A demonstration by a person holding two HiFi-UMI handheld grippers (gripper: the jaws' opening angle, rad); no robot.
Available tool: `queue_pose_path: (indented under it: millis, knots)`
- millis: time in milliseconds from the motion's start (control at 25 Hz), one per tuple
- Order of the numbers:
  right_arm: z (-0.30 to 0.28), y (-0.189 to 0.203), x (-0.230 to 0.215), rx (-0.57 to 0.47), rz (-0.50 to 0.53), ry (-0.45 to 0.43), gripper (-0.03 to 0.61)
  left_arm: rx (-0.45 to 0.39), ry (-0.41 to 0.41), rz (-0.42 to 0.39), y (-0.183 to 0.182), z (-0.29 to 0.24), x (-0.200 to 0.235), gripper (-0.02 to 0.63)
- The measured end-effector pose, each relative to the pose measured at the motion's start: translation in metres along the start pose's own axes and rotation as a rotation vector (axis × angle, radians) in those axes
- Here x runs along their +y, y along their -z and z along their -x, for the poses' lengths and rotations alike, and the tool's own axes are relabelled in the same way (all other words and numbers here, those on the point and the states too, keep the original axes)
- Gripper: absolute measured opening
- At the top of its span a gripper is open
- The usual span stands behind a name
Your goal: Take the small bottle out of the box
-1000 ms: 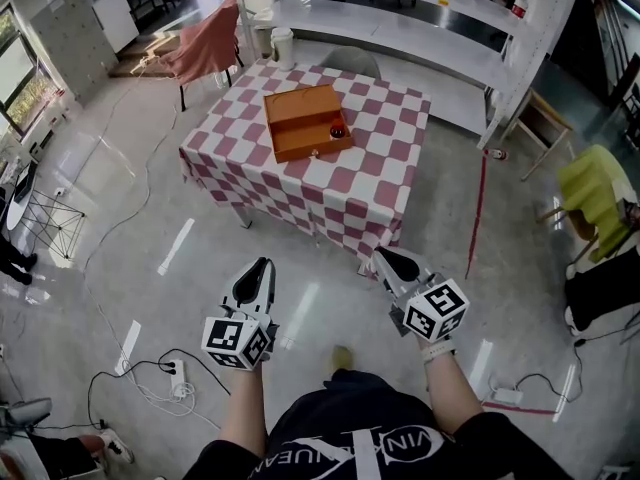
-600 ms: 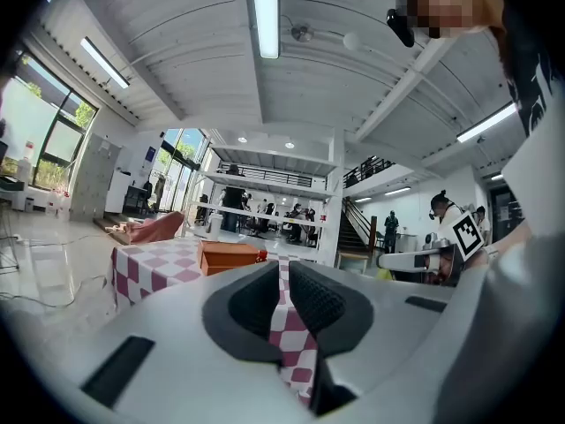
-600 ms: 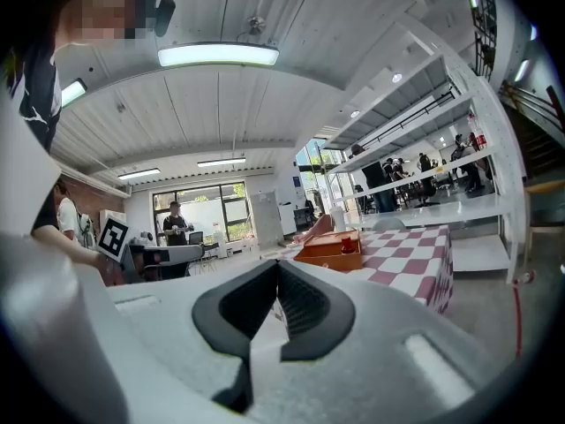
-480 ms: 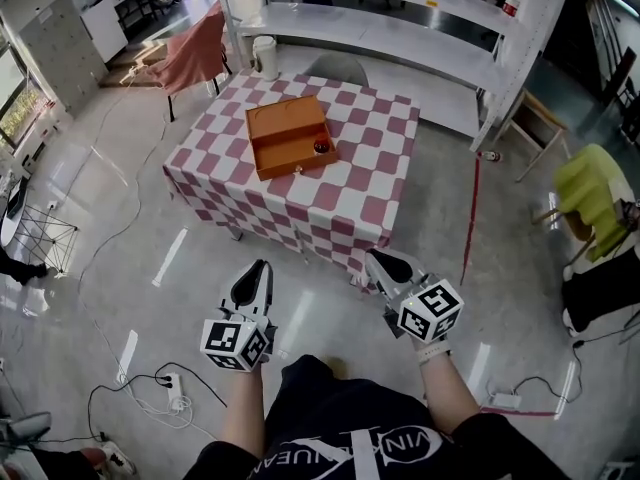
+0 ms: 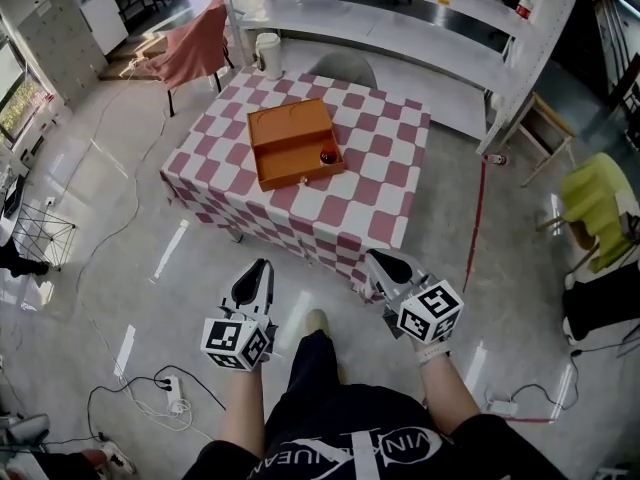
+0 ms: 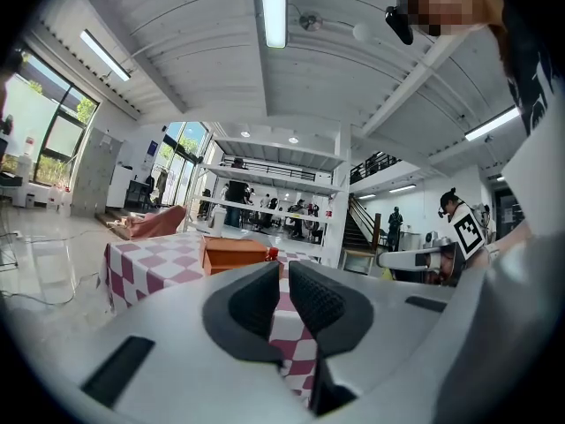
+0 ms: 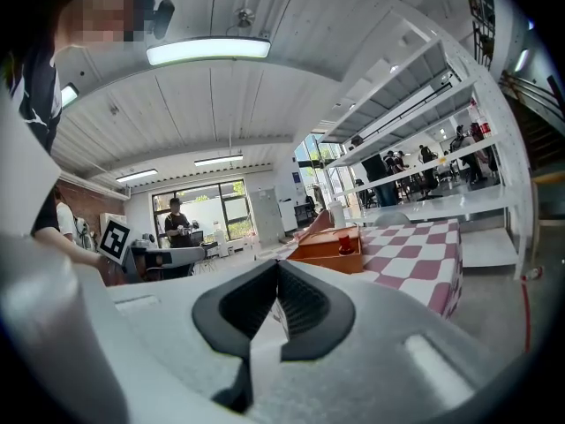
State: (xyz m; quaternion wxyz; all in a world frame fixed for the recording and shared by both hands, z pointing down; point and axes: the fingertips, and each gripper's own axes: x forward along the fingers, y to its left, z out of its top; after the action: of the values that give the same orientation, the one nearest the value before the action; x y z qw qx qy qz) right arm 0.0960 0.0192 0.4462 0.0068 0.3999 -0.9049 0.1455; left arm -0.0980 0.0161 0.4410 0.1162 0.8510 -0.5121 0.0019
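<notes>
The orange box (image 5: 293,144) lies open on the table with the red-and-white checked cloth (image 5: 350,198), far ahead of both grippers. The small bottle (image 5: 327,156) with a red cap stands in the box's right near corner. My left gripper (image 5: 262,266) and right gripper (image 5: 378,260) hang over the floor short of the table, both shut and holding nothing. In the left gripper view the box (image 6: 237,254) and the bottle (image 6: 273,253) show beyond the left gripper (image 6: 284,272). In the right gripper view the box (image 7: 328,246) and the bottle (image 7: 345,244) stand past the right gripper (image 7: 277,268).
White shelving (image 5: 400,28) runs behind the table, with a white canister (image 5: 267,53) and a grey chair (image 5: 345,66) at its far side. A pink-draped chair (image 5: 195,48) is far left, a yellow-green chair (image 5: 595,203) right. A power strip (image 5: 170,380) with cables lies on the floor.
The person has stepped forward, a shoe now showing on the floor. The table has shifted a little in the head view. Both grippers keep their pose and stay shut.
</notes>
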Motion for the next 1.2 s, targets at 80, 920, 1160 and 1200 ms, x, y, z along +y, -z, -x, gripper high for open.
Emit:
queue_pose_path:
  millis: [80,920,1160,1200]
  knots:
    - [-0.012,-0.003,-0.007,0.009,0.002,-0.002,0.006,-0.001,0.002,0.004,-0.004,-0.013,0.007,0.035]
    - [-0.124,-0.015,-0.088,0.099,-0.01,0.042,0.006,0.076,0.11,0.024,-0.004,-0.154,0.064,0.035]
    - [-0.154,-0.019,-0.098,0.113,0.021,0.045,0.006,0.098,0.16,0.022,-0.003,-0.182,0.076,0.035]
    - [-0.158,-0.018,-0.099,0.115,0.027,0.046,0.006,0.099,0.163,0.025,-0.002,-0.187,0.077,0.035]
